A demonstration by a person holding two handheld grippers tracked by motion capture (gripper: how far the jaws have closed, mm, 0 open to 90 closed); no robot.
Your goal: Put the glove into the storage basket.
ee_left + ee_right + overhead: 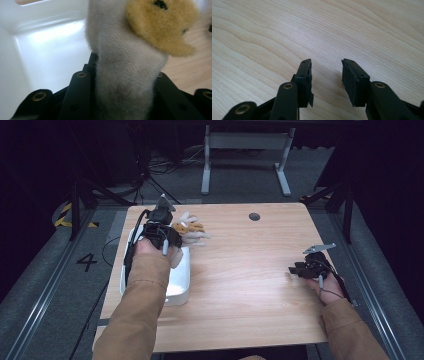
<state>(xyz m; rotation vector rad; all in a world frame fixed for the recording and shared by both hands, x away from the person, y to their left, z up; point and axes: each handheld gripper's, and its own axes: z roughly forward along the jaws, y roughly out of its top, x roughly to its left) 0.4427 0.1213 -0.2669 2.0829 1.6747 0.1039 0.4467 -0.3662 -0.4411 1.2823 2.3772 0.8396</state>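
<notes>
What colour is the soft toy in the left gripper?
The soft toy is pale grey with a tan-yellow patch, clearest in the left gripper view.

A light wooden table (240,285) stands on grey carpeted floor (35,270), with a small dark round hole (254,216) near its far edge. Beyond it, the white legs of another table (245,150) rise from the carpet, and black cables (155,170) tangle on the floor to the far left. Yellow-and-black hazard tape (67,217) and a painted number 4 (86,262) mark the left side. The surroundings fall away into darkness.
</notes>
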